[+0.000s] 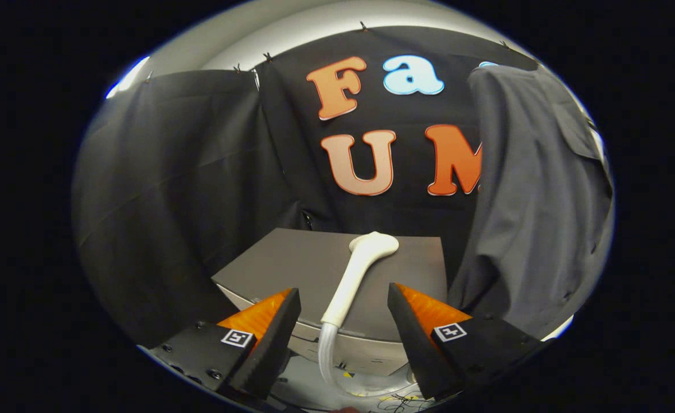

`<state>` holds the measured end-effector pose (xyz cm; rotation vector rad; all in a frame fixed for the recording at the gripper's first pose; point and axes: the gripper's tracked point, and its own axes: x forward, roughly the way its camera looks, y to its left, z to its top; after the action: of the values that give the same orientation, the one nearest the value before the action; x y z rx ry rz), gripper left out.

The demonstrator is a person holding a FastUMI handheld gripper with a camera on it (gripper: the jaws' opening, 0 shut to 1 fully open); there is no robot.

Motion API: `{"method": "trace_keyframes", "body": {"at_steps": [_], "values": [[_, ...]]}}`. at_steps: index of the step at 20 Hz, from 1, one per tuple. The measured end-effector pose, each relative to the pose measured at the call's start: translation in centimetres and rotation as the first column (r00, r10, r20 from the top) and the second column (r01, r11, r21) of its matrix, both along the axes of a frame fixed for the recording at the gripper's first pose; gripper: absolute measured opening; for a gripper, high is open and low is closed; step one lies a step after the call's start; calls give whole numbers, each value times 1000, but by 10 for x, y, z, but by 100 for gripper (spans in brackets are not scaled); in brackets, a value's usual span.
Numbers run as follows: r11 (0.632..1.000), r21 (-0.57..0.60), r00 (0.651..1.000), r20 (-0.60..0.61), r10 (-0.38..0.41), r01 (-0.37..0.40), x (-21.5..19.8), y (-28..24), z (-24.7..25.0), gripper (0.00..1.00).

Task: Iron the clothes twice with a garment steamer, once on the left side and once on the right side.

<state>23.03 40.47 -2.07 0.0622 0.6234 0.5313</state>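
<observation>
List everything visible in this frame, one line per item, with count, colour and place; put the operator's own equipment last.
Garment steamer: one, white, lying on the grey box, handle towards the fingers and between them, head pointing away.
Steamer hose: one, translucent white, curving down from the handle below the box edge.
Box: one, grey, flat-topped, just ahead of the fingers.
Shirt: one, grey, hanging to the right of the box, beyond the right finger.
Cloth wall: black, draped behind and left of the box.
Hand-held gripper: one, fingers open, either side of the steamer handle, not touching it.
</observation>
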Motion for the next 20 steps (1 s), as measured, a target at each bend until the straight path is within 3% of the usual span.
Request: {"method": "trace_keyframes", "body": {"at_steps": [7, 13, 19, 20], "values": [[973, -232, 991, -125, -41, 11, 68, 48, -79, 99], [969, -247, 978, -196, -78, 27, 95, 64, -121, 98], [972, -230, 953, -279, -121, 56, 107, 61, -154, 91], [975, -211, 962, -242, -122, 70, 113, 62, -149, 88]]}}
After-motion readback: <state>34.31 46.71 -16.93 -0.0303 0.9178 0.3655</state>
